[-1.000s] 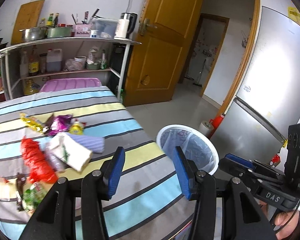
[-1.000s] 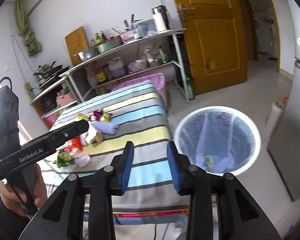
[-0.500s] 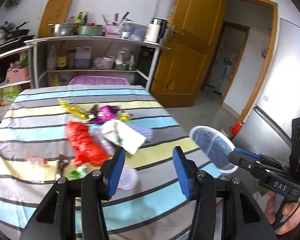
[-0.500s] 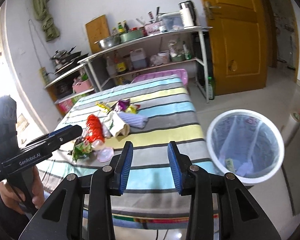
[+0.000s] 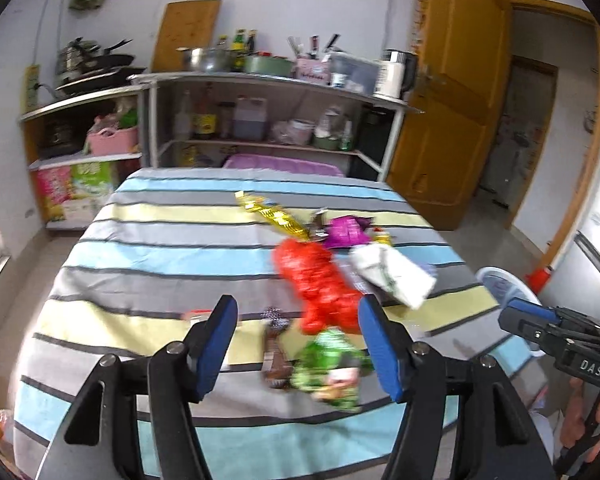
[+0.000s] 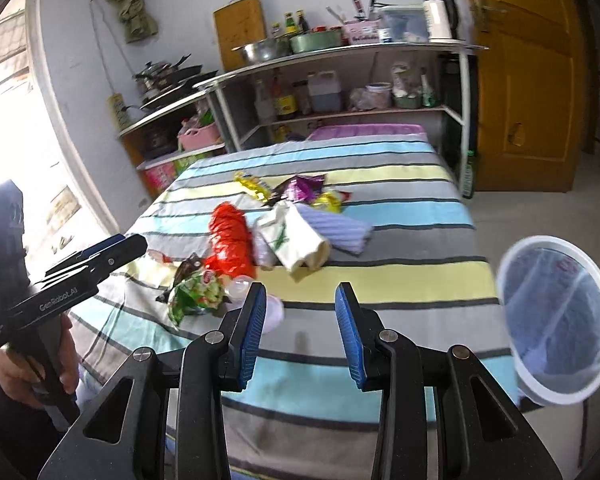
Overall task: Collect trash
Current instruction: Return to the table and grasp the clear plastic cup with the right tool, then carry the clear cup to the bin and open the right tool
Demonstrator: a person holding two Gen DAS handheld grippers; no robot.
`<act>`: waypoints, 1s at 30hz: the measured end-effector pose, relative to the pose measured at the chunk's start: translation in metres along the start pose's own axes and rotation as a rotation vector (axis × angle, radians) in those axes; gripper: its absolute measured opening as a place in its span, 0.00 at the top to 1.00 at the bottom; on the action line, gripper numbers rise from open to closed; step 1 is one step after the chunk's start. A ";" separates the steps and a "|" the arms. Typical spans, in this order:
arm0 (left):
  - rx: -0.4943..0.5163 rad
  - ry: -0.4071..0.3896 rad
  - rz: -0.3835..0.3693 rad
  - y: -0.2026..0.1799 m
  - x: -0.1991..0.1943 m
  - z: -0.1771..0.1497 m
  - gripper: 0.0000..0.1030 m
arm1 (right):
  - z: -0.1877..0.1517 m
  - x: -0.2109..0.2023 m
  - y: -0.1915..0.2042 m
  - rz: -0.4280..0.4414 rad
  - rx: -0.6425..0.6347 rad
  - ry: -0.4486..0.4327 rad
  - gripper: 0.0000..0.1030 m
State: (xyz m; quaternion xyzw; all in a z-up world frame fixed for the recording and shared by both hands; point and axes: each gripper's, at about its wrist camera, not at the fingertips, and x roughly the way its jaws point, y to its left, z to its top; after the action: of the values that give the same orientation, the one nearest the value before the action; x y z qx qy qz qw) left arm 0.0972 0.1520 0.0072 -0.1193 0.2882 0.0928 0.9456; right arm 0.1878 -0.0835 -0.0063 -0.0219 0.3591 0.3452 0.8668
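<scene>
Left gripper [image 5: 296, 336]: jaws opening, nothing pinched; green wrapper [image 5: 332, 364] lies beneath the gap, blurred.
Right gripper [image 6: 300, 320]: jaws parted, empty, above the striped tablecloth [image 6: 380, 280].
Dark wrapper [image 5: 274, 354]: beside the green one, print unreadable.
Red bag [image 5: 316, 280], white packet [image 5: 392, 276]: mid-table, touching.
Purple wrapper [image 5: 346, 232], gold wrapper [image 5: 272, 214]: farther back.
Bin [image 6: 556, 320]: off the table's right edge, contents indistinct; mostly hidden in the left view.
</scene>
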 end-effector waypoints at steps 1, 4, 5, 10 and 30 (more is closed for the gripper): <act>-0.010 0.007 0.011 0.007 0.002 -0.001 0.37 | 0.001 0.006 0.005 0.006 -0.009 0.007 0.64; -0.030 0.028 0.045 0.023 0.011 -0.003 0.37 | 0.001 0.020 0.017 0.023 -0.031 0.027 0.64; -0.035 0.035 0.054 0.027 0.014 -0.004 0.37 | 0.001 0.027 0.022 0.029 -0.039 0.034 0.64; -0.056 0.088 0.091 0.045 0.031 -0.008 0.37 | 0.001 0.050 0.034 0.042 -0.057 0.072 0.64; -0.026 0.177 0.068 0.039 0.061 -0.021 0.67 | -0.006 0.071 0.029 0.028 -0.035 0.117 0.69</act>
State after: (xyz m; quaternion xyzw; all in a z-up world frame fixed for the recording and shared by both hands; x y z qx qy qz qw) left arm 0.1264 0.1905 -0.0506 -0.1296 0.3734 0.1180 0.9110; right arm 0.2025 -0.0215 -0.0498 -0.0523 0.4035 0.3618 0.8388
